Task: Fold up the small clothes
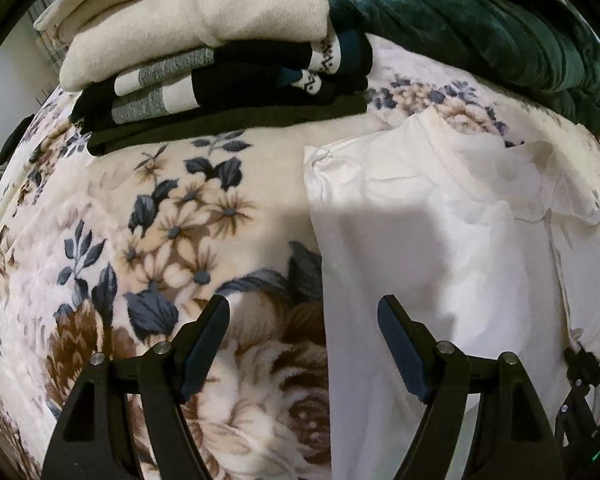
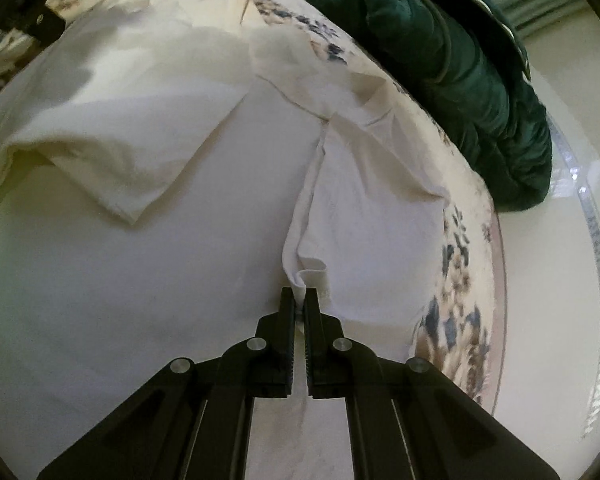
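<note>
Spread flat on a plush cream blanket printed with blue and brown flowers point(image 1: 172, 220): a white cotton T-shirt point(image 1: 440, 240), collar toward the far side, one short sleeve already turned inward across the chest point(image 2: 112, 148) in the right wrist view. Left gripper point(image 1: 304, 308) held low over the blanket at the near side, black fingers point(image 1: 208, 344) spread wide apart with nothing between them, straddling the shirt's left edge, one finger over the floral print, the other over white cloth. Right gripper point(image 2: 299, 294) pressed nearly together, clamped on a bunched fold of the white shirt's sleeve hem point(image 2: 308, 276), the pinched cloth rising in a ridge that runs away toward the collar. Visible at the far right lower corner of the left wrist view, part of the right gripper's black frame, just beside the shirt's right edge. Stacked at the far left of the blanket, a pile of folded clothes point(image 1: 220, 60): cream knitwear on top, grey, black and teal patterned pieces beneath, a dark olive garment at the bottom. Heaped at the far right, a dark green velvet quilt point(image 1: 500, 32), touching the blanket just beyond the shirt's collar, seen also in the right wrist view point(image 2: 460, 60). Beyond the blanket's right border, a pale glossy floor point(image 2: 548, 280).
</note>
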Demonstrator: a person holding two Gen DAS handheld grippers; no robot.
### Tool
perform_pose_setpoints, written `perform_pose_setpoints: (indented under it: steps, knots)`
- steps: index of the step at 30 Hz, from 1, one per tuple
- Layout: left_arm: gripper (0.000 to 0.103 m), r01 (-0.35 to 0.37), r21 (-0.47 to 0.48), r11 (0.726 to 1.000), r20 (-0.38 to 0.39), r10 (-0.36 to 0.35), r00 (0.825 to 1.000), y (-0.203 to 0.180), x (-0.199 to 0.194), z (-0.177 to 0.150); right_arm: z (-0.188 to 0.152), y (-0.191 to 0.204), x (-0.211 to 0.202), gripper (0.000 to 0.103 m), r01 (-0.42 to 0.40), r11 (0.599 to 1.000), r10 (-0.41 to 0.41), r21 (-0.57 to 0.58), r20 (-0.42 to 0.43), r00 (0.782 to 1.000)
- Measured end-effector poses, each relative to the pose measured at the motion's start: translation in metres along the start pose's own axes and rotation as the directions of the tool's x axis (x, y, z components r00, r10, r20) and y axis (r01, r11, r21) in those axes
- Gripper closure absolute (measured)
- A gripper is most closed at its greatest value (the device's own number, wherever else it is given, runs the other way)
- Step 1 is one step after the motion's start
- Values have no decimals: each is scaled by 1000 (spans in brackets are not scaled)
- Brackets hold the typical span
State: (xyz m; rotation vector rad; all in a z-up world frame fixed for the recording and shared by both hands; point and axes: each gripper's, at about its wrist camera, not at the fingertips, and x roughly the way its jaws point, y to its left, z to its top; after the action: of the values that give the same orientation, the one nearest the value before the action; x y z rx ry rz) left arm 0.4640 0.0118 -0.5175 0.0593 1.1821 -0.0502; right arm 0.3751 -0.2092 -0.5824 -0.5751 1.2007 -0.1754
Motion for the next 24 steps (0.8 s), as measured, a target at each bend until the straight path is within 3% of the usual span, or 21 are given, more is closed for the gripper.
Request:
perform_pose_setpoints:
  steps: [2, 3, 4, 5, 7, 11, 15, 20, 22, 24]
  knots:
    - [28, 4, 6, 1000, 11, -4, 1000, -4, -7, 1, 3, -17, 1, 82, -145, 985, 150, 93, -57, 987]
    - [28, 7, 8, 1000, 15, -7, 1000, -6, -12, 0, 3, -39, -1, 72, -259, 944, 278, 203, -68, 958]
    - [25, 14, 12, 1000, 21, -14, 1000, -11, -20, 0, 1, -52, -5, 50, -312, 912, 341, 267, -66, 938]
    - [14, 28, 18, 999, 29, -29, 999, -17, -29, -2, -2, -67, -10, 42, -356, 876, 394, 324, -59, 917]
    - [7, 57, 32, 998, 49, -58, 997, -32, -47, -6, -11, -109, -24, 37, -402, 803, 472, 441, -56, 880]
    - [7, 144, 29, 989, 48, -145, 988, -76, -89, -24, -31, -170, -46, 26, -444, 743, 532, 500, -40, 846]
    - [7, 212, 25, 977, 16, -213, 977, -131, -126, -60, -56, -232, -52, 24, -464, 736, 558, 492, -52, 829]
    - [7, 218, -32, 975, -135, -221, 966, -220, -146, -139, -96, -304, -29, 23, -522, 729, 619, 443, -104, 778]
    - [7, 219, -78, 973, -214, -231, 949, -254, -142, -177, -108, -331, -10, 23, -550, 725, 644, 414, -127, 754]
    - [7, 215, -128, 968, -290, -244, 925, -288, -136, -220, -112, -351, 9, 24, -559, 735, 645, 383, -142, 751]
